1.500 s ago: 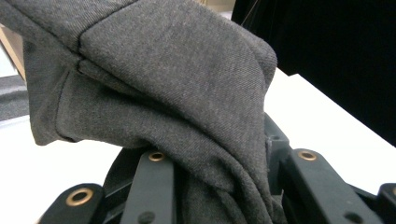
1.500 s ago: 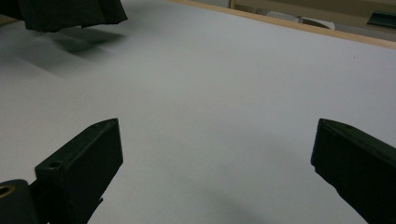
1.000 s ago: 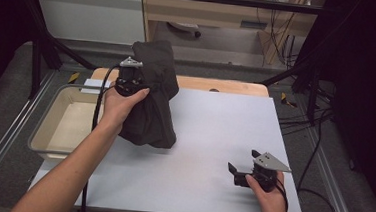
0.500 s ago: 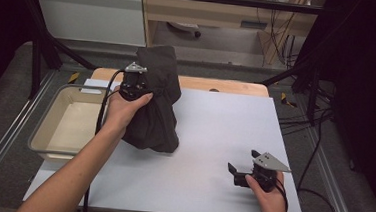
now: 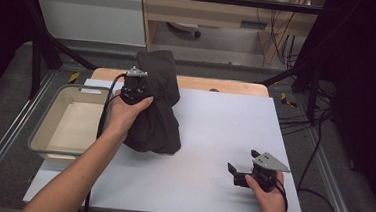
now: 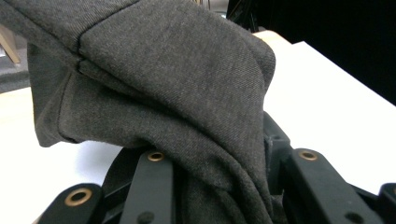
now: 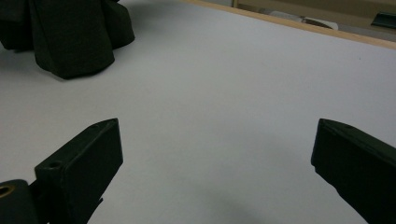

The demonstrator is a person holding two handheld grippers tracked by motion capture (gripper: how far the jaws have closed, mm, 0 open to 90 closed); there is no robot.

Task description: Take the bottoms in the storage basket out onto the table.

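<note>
A dark grey garment (image 5: 156, 109) hangs bunched from my left gripper (image 5: 136, 86), its lower end resting on the white table top (image 5: 224, 133). In the left gripper view the cloth (image 6: 187, 93) drapes over and between the black jaws, which are shut on it. My right gripper (image 5: 236, 175) rests low on the table at the front right, jaws wide apart with nothing between them. In the right gripper view the garment's lower end (image 7: 70, 37) lies at the far upper left, well apart from the open jaws.
A beige plastic bin (image 5: 48, 141) stands at the table's left edge, beside my left forearm. A wooden board edge (image 5: 217, 84) runs along the back of the table. Cables (image 5: 318, 145) hang at the right.
My left hand has carried the garment slightly to the right and the cloth has swung with it. The right gripper has stayed in place.
</note>
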